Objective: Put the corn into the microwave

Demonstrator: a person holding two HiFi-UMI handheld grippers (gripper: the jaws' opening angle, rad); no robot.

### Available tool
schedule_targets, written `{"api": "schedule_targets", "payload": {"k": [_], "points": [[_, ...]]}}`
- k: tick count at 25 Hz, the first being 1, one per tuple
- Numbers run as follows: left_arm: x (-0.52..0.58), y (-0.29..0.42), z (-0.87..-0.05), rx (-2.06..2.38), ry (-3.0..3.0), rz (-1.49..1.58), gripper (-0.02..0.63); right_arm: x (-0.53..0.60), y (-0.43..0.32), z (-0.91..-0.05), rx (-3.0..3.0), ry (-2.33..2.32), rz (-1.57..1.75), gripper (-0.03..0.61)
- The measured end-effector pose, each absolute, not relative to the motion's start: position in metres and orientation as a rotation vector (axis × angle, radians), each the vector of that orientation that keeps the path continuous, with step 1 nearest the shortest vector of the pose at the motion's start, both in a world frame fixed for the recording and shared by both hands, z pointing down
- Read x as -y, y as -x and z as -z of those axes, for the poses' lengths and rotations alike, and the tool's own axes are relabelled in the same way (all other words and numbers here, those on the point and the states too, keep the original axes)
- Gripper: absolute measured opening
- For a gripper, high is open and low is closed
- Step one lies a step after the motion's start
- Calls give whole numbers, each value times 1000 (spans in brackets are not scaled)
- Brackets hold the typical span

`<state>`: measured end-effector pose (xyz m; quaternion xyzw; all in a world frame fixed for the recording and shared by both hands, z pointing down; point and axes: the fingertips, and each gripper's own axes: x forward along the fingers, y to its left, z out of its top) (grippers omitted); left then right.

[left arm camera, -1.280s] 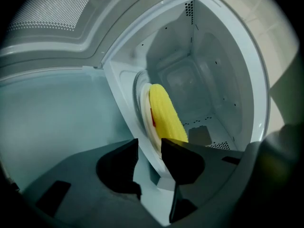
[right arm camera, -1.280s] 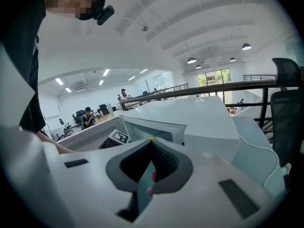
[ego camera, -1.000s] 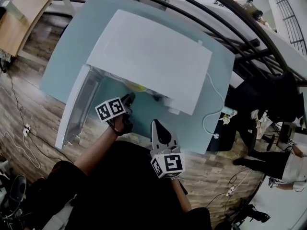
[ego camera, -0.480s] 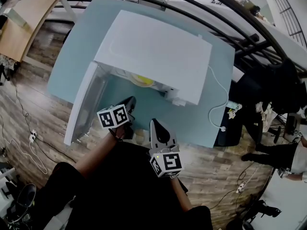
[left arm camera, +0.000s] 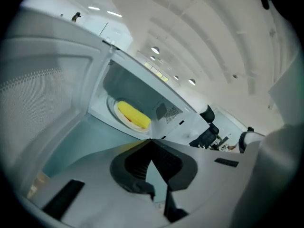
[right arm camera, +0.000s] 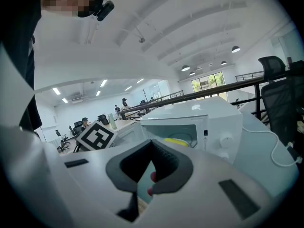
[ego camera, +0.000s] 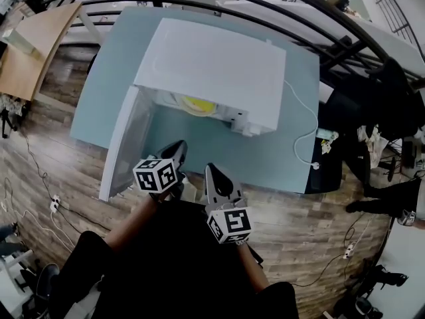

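Corn (ego camera: 198, 104) sits on the plate (ego camera: 180, 100) inside your microwave (ego camera: 212, 65), with the door (ego camera: 125, 145) swung open. Your left tool (ego camera: 178, 146) just closed on nothing and hovers over the surface (ego camera: 272, 155) edge, tipped down toward the opening. Your right tool (ego camera: 212, 171) is beside it, jaws together, empty, aimed the same way.

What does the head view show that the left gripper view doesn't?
Only the head view shows the right hand-held gripper, the microwave from above with its white top, its white cable and the wooden floor. Only the left gripper view shows the left hand-held gripper close up, jaws shut with nothing between them, the mesh inner face of the door and the ceiling lights. Both show the microwave open, with the corn on a plate inside.
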<state>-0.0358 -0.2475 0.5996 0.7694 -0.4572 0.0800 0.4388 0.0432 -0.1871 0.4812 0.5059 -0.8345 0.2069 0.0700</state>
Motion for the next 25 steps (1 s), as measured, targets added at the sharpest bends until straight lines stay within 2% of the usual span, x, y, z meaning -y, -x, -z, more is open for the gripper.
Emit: {"api": "schedule_targets", "payload": {"k": [14, 25], "points": [[215, 59, -517, 1211, -2329, -285, 3, 173, -25, -470, 2520, -1580, -578, 9], [197, 88, -456, 1324, -2447, -134, 3, 164, -32, -452, 2504, -1664, -509, 9]]}}
